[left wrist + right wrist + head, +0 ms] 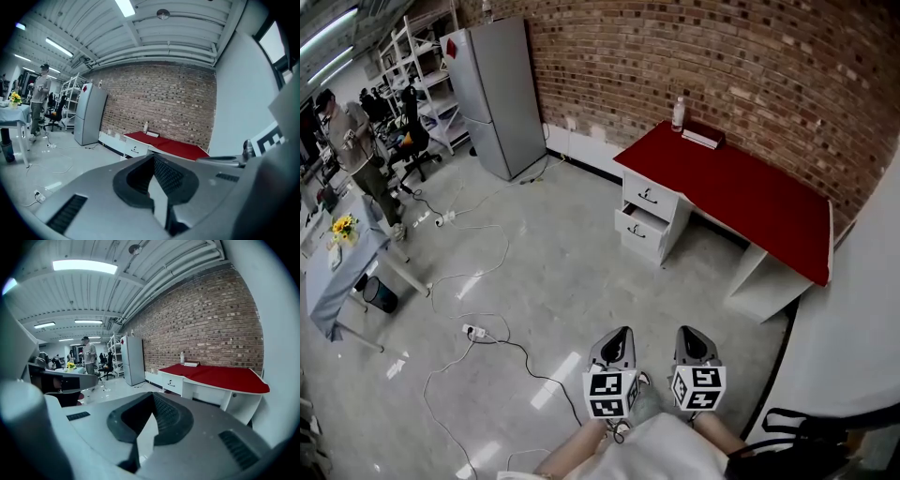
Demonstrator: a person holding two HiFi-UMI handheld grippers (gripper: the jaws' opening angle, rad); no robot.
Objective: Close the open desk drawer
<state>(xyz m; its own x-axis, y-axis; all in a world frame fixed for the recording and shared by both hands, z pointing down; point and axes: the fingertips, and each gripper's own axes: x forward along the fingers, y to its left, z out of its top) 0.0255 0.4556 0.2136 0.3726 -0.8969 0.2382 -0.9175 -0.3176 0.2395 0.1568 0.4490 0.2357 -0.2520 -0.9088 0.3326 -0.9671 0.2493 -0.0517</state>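
Both tools are held low and close to my body, side by side, at the bottom edge of the head view, marker cubes facing up.

Left tool: clenched. In the left gripper view the two dark pads meet at their tips, with nothing between them.

Right tool: clenched likewise. The right gripper view shows the pads tip to tip and nothing gripped.

Red worktop: stands against the brick wall, well apart from both tools, across a stretch of bare floor. A white drawer unit sits under its left end.
- Upper drawer: flush with the unit.
- Lower drawer: pulled out, its front standing proud of the upper one. I cannot see what is inside it from here.

On the worktop's far corner, near the wall:
- a bottle, upright
- a flat white item lying just beside it

Neither tool touches the worktop or either drawer.

Rest of the room:
- a grey fridge against the wall, left of the worktop
- a power strip on the floor, left of my tools, with a dark cable running from it toward my feet
- a person at the far left, beside a cloth-covered table with yellow flowers on it
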